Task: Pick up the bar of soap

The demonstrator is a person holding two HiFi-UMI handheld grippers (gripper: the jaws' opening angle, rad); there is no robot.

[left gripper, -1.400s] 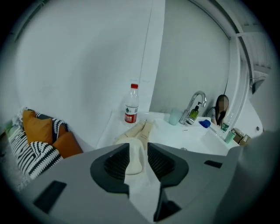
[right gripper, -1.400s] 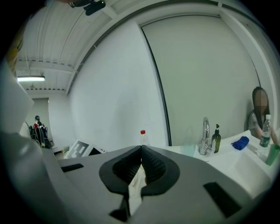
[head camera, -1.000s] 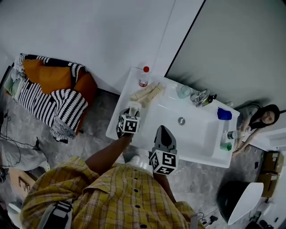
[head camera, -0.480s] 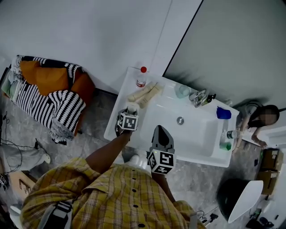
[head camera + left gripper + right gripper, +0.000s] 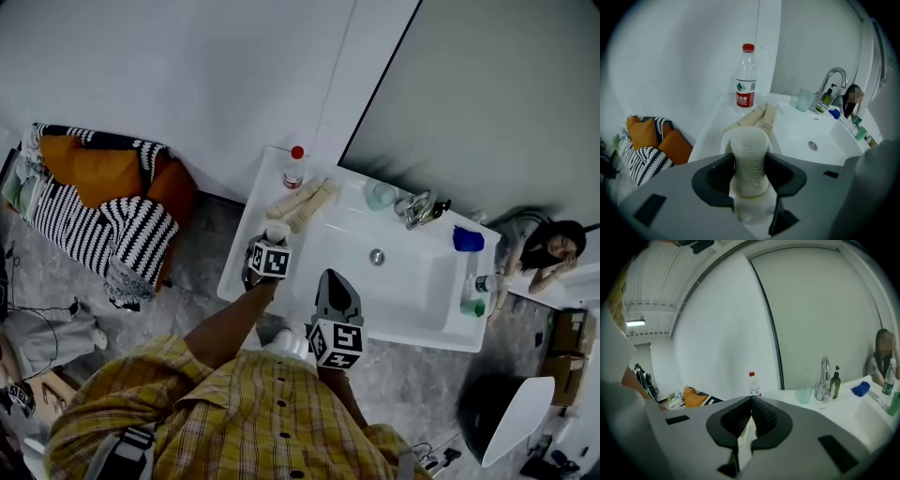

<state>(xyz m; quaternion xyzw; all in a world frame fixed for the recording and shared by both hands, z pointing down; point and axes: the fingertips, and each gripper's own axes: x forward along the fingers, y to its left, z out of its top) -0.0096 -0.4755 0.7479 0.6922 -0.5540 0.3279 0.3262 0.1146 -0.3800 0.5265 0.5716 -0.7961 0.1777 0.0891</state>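
Observation:
A pale cream bar of soap (image 5: 749,140) stands on end between the jaws of my left gripper (image 5: 750,161), which is shut on it. In the head view the soap (image 5: 277,231) and left gripper (image 5: 275,240) hover over the left front part of the white washbasin (image 5: 412,281). My right gripper (image 5: 341,277) sits at the basin's front edge, to the right of the left one. In the right gripper view its jaws meet at the tips, and the right gripper (image 5: 751,400) holds nothing.
A red-capped water bottle (image 5: 294,167) and two long toothbrush boxes (image 5: 305,199) lie on the basin's left ledge. A cup (image 5: 382,194), tap (image 5: 419,204) and blue item (image 5: 468,239) line the back. Striped and orange cushions (image 5: 103,202) lie on the floor left. A person (image 5: 548,253) sits far right.
Both grippers stay almost where they were, the left still holding the soap. The head view has drifted slightly.

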